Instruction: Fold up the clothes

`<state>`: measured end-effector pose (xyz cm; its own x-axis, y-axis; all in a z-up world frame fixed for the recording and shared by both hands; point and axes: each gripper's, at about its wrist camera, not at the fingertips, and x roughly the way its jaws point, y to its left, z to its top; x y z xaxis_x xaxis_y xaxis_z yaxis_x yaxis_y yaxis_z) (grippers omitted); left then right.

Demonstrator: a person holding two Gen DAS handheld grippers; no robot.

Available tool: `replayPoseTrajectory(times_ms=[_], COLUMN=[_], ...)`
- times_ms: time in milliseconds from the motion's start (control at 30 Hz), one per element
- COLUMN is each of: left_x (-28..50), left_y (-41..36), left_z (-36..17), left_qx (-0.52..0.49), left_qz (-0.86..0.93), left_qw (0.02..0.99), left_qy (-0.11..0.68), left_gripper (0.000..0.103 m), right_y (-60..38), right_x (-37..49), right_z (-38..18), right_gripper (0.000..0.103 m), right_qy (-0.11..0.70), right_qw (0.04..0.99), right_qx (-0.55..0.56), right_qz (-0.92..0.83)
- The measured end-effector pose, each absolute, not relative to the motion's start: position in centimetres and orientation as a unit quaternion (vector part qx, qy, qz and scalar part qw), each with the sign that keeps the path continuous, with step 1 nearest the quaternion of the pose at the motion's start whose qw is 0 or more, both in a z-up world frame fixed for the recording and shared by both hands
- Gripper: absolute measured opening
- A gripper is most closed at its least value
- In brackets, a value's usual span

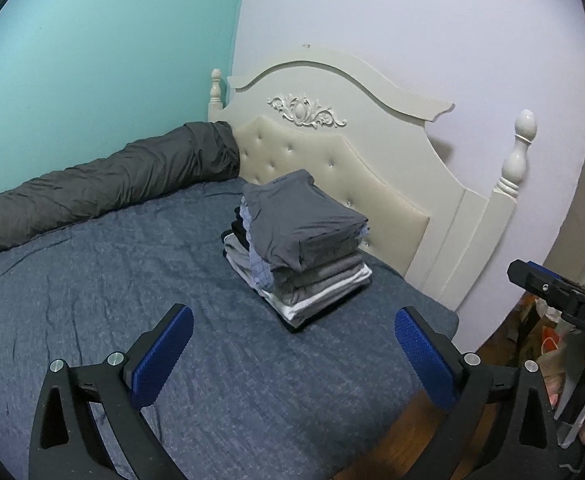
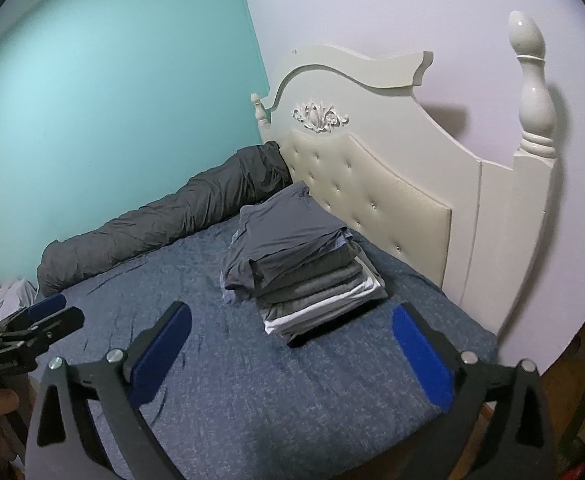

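Stack (image 1: 296,248) of folded clothes on bed (image 1: 92,280) near headboard (image 1: 372,184), ahead of both grippers, touching neither; left gripper (image 1: 292,356) jaws spread, empty; right gripper (image 2: 290,354) jaws spread, empty, seemingly nearer; stack's long axis slants toward headboard

Bed (image 1: 112,280); folded clothes stack (image 1: 304,240), grey bolster (image 1: 112,176) on it

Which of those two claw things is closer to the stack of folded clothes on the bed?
Right, slightly. The right gripper sits just short of the stack of folded clothes. The left gripper hangs farther back, left of it. Both empty.
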<state>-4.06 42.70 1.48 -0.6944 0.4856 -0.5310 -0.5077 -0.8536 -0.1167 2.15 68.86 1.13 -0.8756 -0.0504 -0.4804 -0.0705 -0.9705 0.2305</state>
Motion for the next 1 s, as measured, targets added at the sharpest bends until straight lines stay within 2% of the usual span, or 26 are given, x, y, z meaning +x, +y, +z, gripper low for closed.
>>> replayPoseTrajectory(times_ms=[1000], left_x=[4.4], left_y=[38.3], left_z=[0.0], left_qx=[-0.261], left_qz=[0.923], left_qw=[0.283], left_qy=[0.024], left_gripper=[0.103], right_y=[63.3], right_x=[12.8], right_z=[0.0], right_gripper=[0.102], right_qy=[0.108], right_qw=[0.015], right_qx=[-0.223], right_qz=[0.969])
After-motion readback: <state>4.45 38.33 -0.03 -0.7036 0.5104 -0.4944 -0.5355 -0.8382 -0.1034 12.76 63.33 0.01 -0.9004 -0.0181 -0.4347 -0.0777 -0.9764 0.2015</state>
